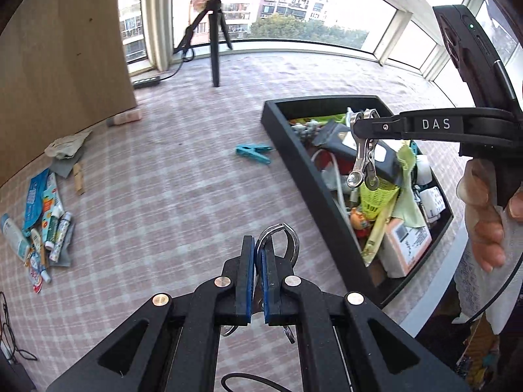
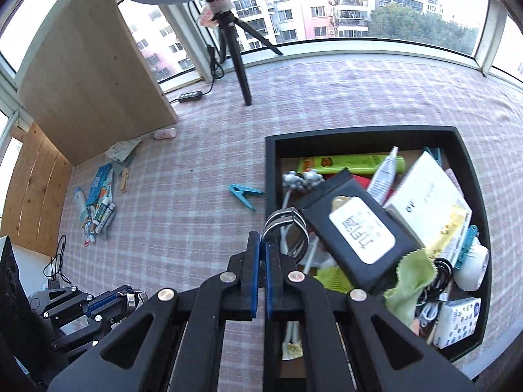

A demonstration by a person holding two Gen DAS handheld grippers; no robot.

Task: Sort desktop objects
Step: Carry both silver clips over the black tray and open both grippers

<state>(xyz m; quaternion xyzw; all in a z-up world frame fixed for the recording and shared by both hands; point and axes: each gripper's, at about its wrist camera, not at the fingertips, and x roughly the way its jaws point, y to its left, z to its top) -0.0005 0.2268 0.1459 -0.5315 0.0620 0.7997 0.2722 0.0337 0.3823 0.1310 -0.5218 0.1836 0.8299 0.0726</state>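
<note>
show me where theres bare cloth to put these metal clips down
The widest free patch of tablecloth lies between the blue clothespin beside the black tray and the pile of tubes and packets by the wooden board. More bare cloth runs behind the tray towards the tripod. The tray itself is crammed.

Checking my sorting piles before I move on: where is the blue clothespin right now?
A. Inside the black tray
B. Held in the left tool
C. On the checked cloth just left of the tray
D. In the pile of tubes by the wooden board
C: the blue clothespin lies alone on the checked cloth, just outside the left wall of the black tray, untouched by either tool.
</note>
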